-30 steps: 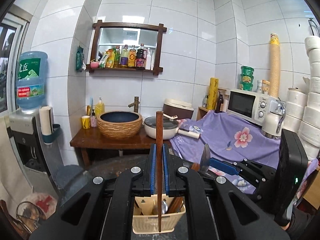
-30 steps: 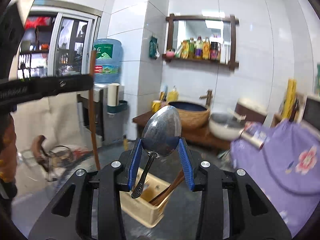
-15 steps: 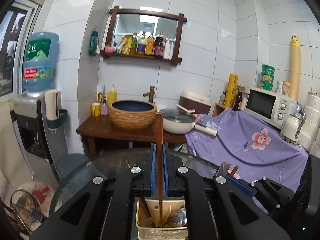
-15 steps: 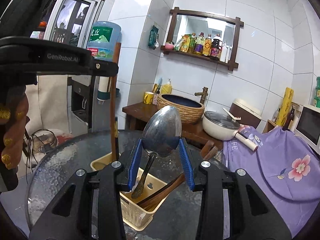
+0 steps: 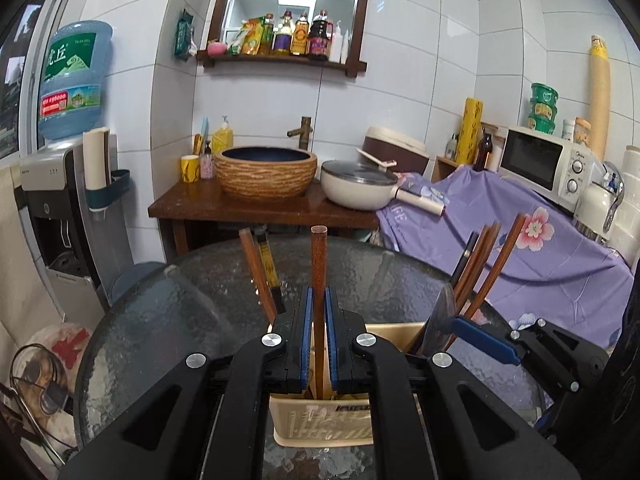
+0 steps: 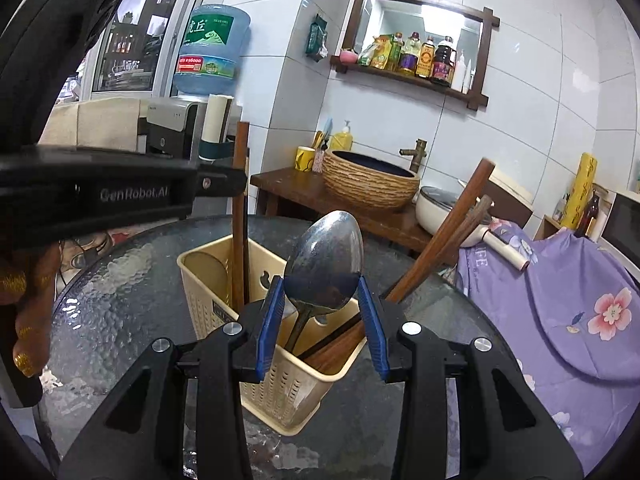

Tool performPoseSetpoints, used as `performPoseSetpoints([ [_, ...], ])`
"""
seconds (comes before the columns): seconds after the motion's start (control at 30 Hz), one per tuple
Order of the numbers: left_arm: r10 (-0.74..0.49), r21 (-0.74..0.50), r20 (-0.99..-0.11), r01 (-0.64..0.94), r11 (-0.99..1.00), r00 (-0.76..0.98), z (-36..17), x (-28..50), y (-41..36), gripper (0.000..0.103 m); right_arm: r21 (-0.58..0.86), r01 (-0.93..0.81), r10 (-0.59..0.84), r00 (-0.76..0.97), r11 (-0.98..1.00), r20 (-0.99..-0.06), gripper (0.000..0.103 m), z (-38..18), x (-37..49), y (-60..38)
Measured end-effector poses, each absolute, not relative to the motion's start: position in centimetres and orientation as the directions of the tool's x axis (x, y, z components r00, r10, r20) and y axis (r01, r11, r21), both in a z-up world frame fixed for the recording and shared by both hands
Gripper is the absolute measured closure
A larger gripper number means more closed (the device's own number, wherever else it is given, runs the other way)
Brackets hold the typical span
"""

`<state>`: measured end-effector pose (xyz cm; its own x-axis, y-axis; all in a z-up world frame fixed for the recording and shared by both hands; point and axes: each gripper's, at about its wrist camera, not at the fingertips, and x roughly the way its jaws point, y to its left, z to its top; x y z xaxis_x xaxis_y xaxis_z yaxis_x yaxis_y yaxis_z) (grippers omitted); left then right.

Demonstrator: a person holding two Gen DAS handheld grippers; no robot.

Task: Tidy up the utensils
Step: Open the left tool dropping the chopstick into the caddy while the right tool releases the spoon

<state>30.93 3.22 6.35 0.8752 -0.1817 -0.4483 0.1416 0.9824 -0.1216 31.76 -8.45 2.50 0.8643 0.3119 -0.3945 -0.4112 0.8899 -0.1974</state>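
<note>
Glass table [image 5: 168, 320] carries the utensil basket [image 6: 280, 380]. Left gripper [image 5: 319, 336] pinches an upright wooden chopstick [image 5: 319, 264] over the basket. Right gripper [image 6: 322, 320] clamps the spoon [image 6: 326, 260] bowl, handle inside the basket.

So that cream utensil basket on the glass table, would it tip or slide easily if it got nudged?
Probably yes. The cream utensil basket looks like thin perforated plastic, so likely light. Long wooden utensils lean out well above its rim on one side, which may pull it toward tipping. It stands on a glossy glass table, so a sideways push would likely make it skid.
</note>
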Motion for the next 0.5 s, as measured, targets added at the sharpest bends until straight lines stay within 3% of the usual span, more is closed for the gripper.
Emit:
performPoseSetpoints([
  [0.43, -0.198, -0.149, -0.493, 0.142, 0.979, 0.847, 3.6, 31.1, 3.5, 0.096, -0.147, -0.426, 0.334, 0.844, 0.893, -0.42, 0.061, 0.8, 32.0, -8.8],
  [0.5, -0.188, -0.139, -0.487, 0.137, 0.981, 0.853, 3.6, 30.8, 3.4, 0.09, -0.144, -0.424, 0.335, 0.846, 0.894, -0.414, 0.058, 0.9, 31.8, -8.9],
])
